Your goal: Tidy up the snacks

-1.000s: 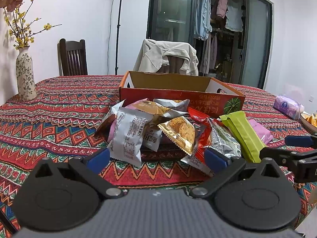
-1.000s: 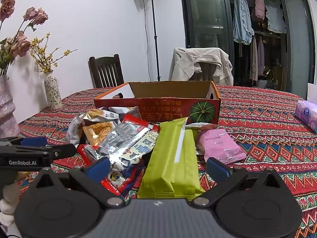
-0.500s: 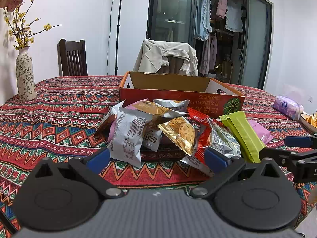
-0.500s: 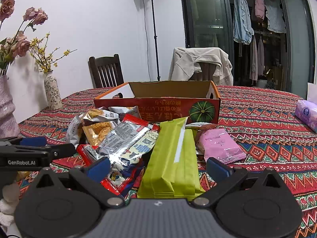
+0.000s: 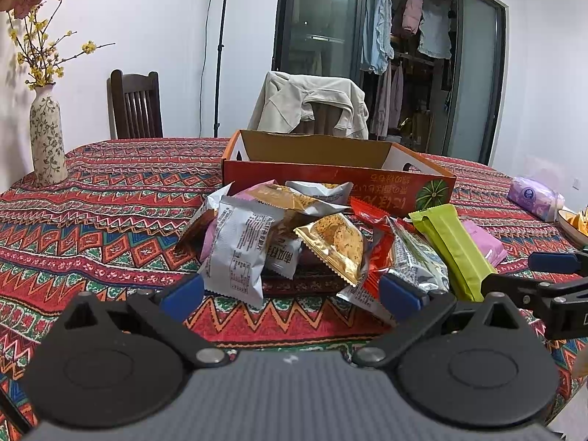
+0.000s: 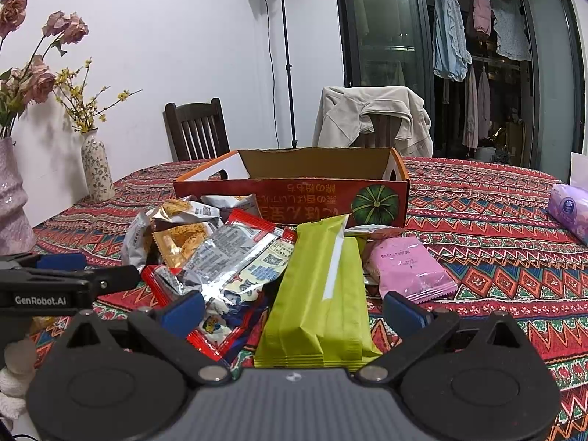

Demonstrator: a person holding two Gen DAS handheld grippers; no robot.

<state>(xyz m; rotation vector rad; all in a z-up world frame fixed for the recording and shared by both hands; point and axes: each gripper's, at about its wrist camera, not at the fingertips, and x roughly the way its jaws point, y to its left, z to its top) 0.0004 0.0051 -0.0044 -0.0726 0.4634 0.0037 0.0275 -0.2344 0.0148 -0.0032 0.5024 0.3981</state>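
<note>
Left gripper (image 5: 290, 290) spread wide, holding nothing; silver packet (image 5: 239, 250) lies just ahead of its left finger. Right gripper (image 6: 294, 310) likewise spread wide and unloaded, green packet (image 6: 319, 294) lying between its fingers. Red box (image 6: 294, 198) stands beyond the pile.

You have two tongs in play: left tongs (image 5: 290, 290) and right tongs (image 6: 294, 308). One open cardboard box (image 6: 294, 198) sits at 12 o'clock. You can count one green packet (image 6: 319, 294), one pink packet (image 6: 408, 268) and one gold packet (image 5: 334, 242); the rest of the pile overlaps too much to count. Two vases: a floral vase (image 6: 97, 171) and a pink vase (image 6: 11, 202) at 9 o'clock. Two chairs: a bare chair (image 6: 194, 128) and a draped chair (image 6: 371, 121).
</note>
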